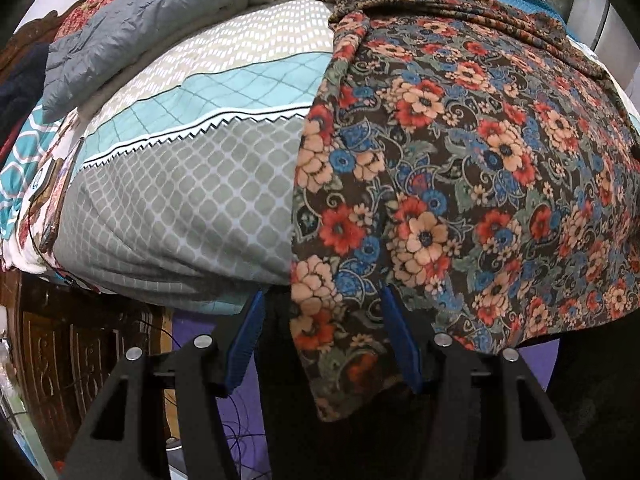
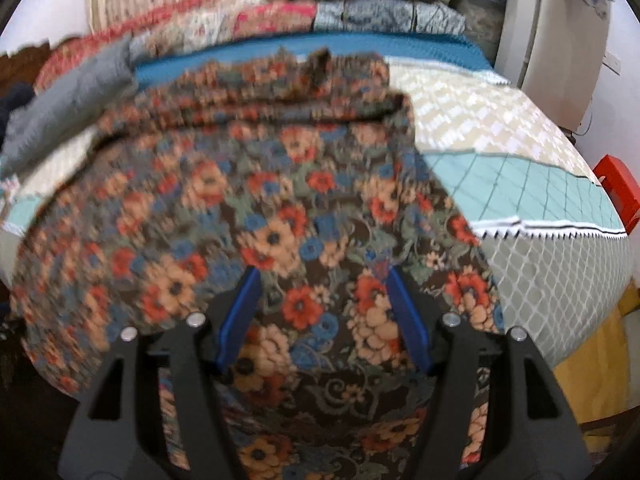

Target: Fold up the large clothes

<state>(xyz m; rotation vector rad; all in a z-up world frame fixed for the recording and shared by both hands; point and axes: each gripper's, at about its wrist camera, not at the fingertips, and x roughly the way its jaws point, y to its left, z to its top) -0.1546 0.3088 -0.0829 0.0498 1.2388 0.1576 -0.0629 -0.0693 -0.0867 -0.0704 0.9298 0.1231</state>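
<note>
A large dark floral garment with red, peach and blue flowers lies spread on the bed, its near hem hanging over the front edge. My left gripper is open, its blue pads on either side of the garment's hanging left corner, not closed on it. In the right wrist view the same garment fills the middle, blurred. My right gripper is open just above the cloth near its right edge.
The bed has a grey, teal and cream patterned cover. A grey quilted jacket and piled bedding lie at the far side. A carved wooden bed frame stands lower left. A white appliance and a red box stand right.
</note>
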